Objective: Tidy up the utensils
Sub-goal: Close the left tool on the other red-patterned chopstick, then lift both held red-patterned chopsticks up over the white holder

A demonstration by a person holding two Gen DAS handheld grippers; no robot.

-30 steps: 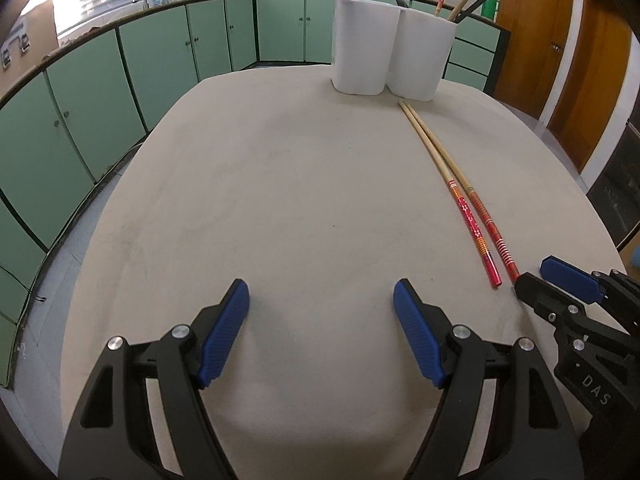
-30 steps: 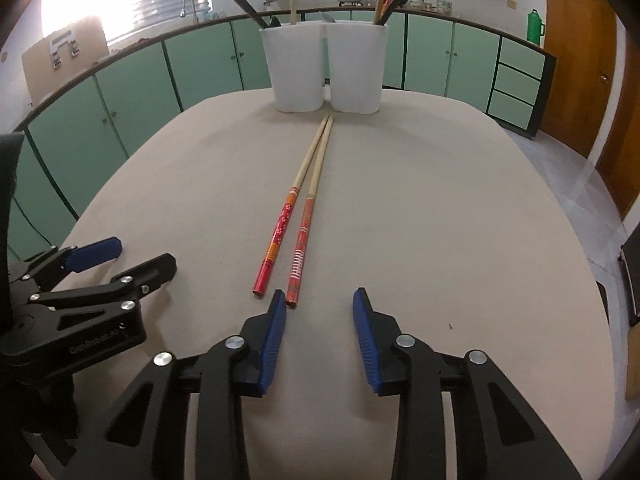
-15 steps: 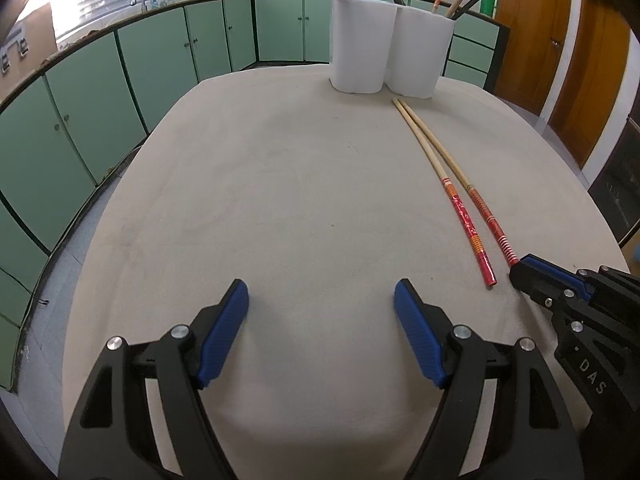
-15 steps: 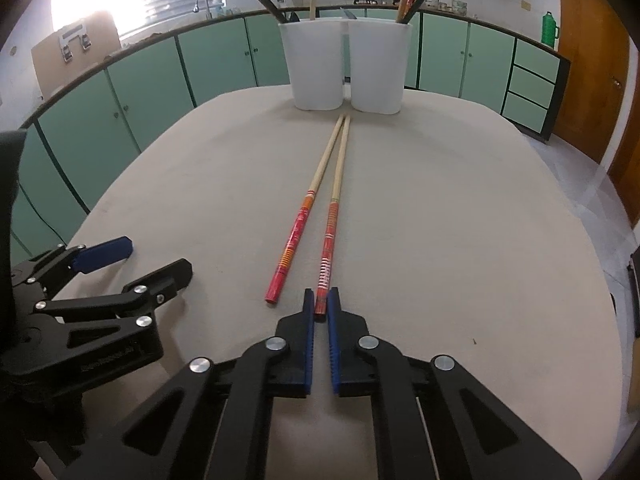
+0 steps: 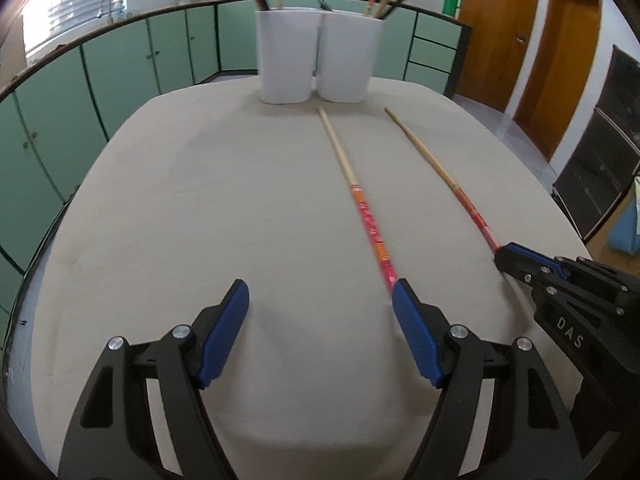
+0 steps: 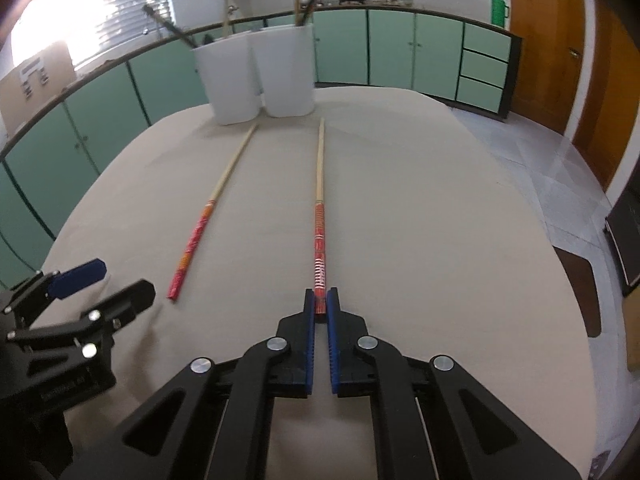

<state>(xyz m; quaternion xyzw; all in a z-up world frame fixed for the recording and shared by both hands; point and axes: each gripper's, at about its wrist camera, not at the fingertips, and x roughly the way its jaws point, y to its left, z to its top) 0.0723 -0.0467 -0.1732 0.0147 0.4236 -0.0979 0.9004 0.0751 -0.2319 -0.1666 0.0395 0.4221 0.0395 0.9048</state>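
On the beige table [image 6: 440,208], near its front edge, the red end of one chopstick [image 6: 319,240] is pinched between the blue pads of the right gripper [image 6: 320,306]. A second ago those jaws were apart and nothing was held; they have just been closing, and now they are closed tight on the stick. The two chopsticks were lying side by side and touching before. Now they are spread well apart, and the held chopstick is swung out to the right. The other chopstick [image 5: 360,200] is left flat on the table, and its red end is now seen right at the tip of the left gripper's right pad [image 5: 416,340]. Whether it touches that pad cannot be told, because the end is blurred. The left gripper [image 5: 320,334] is held wide, with only bare table between its pads, much as before.

Two white cups [image 5: 316,56] are stood at the far end of the table, touching each other. More sticks are poked out of them, but their tops are cut off by the picture edge and what they are is hard to make out. The very end of the held chopstick is hidden between the right pads. Only the front parts of both grippers are seen, and the hands are not shown.
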